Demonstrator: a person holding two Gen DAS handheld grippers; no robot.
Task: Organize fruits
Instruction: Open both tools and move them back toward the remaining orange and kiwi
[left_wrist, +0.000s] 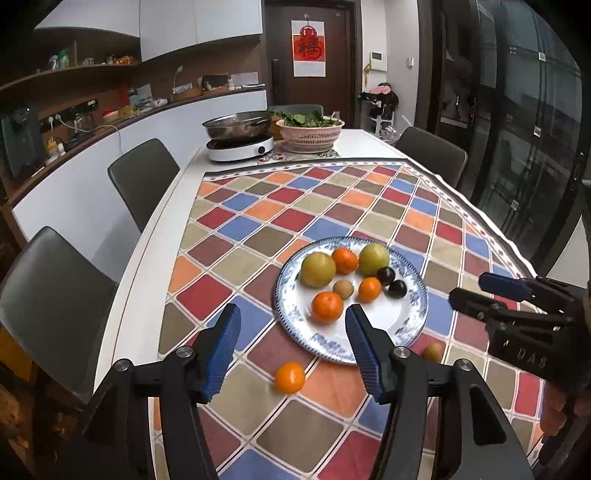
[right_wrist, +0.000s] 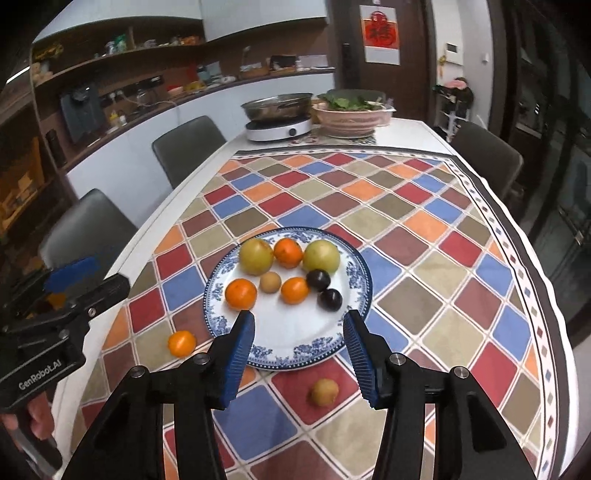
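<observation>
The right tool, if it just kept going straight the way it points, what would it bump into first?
Probably the near rim of the blue-and-white plate, which sits between the right tool's open fingers; depth is hard to judge.

Dark wood door (left_wrist: 310, 62) carries a red poster (left_wrist: 308, 48). Grey chairs (left_wrist: 144, 181) flank the counter (left_wrist: 147, 295). Wall shelves (left_wrist: 66, 74) hold clutter.
</observation>
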